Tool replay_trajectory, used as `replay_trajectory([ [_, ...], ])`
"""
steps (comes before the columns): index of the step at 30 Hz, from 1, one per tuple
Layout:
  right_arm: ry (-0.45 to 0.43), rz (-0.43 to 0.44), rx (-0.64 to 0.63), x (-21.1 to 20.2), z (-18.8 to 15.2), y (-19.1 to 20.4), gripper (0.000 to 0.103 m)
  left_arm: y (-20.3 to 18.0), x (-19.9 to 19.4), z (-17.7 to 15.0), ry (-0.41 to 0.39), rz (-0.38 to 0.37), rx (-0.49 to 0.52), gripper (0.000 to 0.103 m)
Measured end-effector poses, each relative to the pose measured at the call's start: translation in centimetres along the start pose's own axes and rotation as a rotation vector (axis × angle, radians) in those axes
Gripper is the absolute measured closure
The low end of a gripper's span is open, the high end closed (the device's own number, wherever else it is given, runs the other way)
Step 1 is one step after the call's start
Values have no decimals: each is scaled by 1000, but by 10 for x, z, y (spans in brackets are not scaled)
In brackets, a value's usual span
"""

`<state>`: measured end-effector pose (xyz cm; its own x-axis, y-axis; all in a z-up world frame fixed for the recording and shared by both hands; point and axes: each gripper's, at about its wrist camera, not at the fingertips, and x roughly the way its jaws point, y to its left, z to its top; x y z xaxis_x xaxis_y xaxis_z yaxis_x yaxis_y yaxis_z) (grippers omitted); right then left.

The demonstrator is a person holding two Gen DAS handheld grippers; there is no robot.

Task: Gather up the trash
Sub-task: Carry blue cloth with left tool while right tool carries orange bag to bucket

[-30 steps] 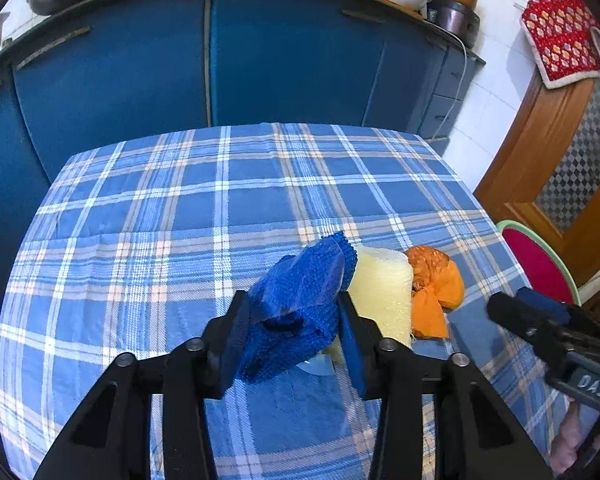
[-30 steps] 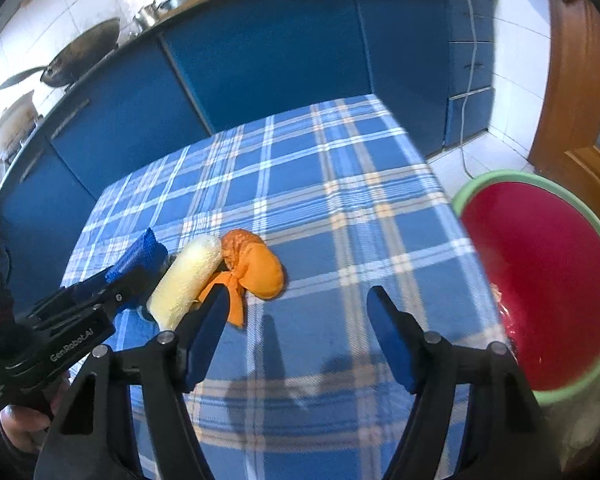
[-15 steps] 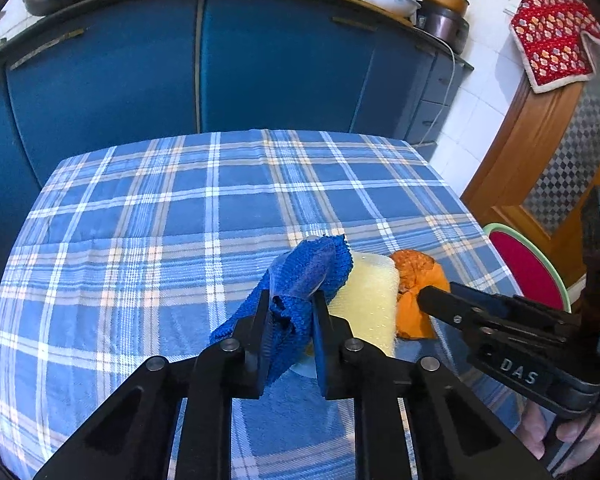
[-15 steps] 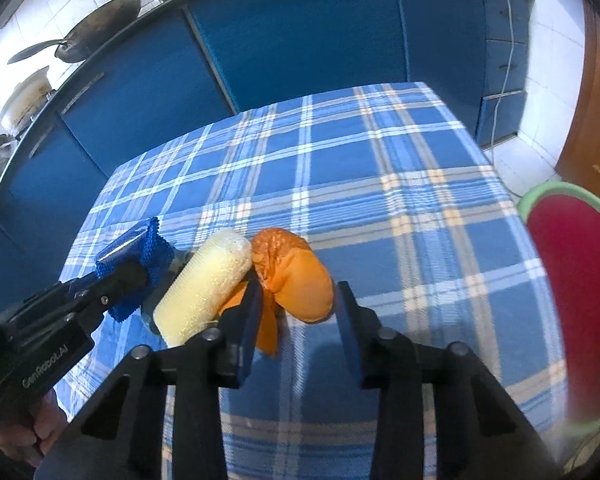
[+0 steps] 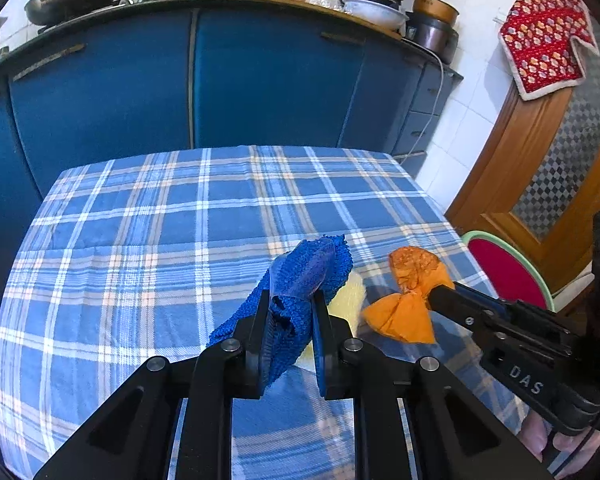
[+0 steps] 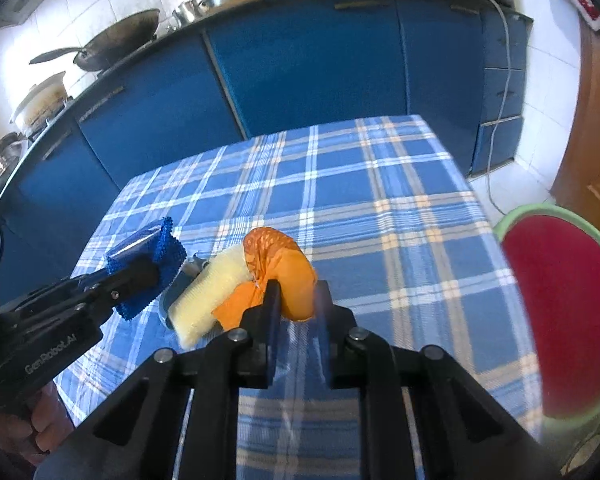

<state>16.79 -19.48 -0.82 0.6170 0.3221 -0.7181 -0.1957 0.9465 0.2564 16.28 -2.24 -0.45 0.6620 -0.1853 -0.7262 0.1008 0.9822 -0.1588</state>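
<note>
In the left wrist view my left gripper [image 5: 290, 316] is shut on a blue knitted cloth [image 5: 308, 272], which bunches up between the fingers and is raised off the checked tablecloth [image 5: 140, 240]. My right gripper [image 6: 298, 300] has its jaws closing on a crumpled orange piece [image 6: 288, 264], and both pads press on it. From the left camera that orange piece [image 5: 414, 276] hangs at the right gripper's tip [image 5: 440, 298]. A pale yellow foam roll [image 6: 212, 292] lies on the table between the two. The blue cloth [image 6: 156, 248] also shows in the right wrist view.
A red basin with a green rim [image 6: 540, 210] stands past the table's right edge, low by a wooden door. Blue kitchen cabinets [image 5: 260, 80] with pans on top run behind the table. A small grey object [image 6: 188, 270] lies under the yellow roll.
The left jaws shut on the blue cloth and lifted it a little. The right gripper moved in from the right and its jaws narrowed around the orange piece, which now sits raised.
</note>
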Motion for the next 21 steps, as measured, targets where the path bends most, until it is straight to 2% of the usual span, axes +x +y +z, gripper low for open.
replay_trajectory([
  [12,-75,-22,105,-58,-13,-32,84,-35,-21,-3,-15,-51,43,86],
  [21,-132,-97,184,-100,-25,-71,84,-77,-27,-2,-16,-110,98,86],
])
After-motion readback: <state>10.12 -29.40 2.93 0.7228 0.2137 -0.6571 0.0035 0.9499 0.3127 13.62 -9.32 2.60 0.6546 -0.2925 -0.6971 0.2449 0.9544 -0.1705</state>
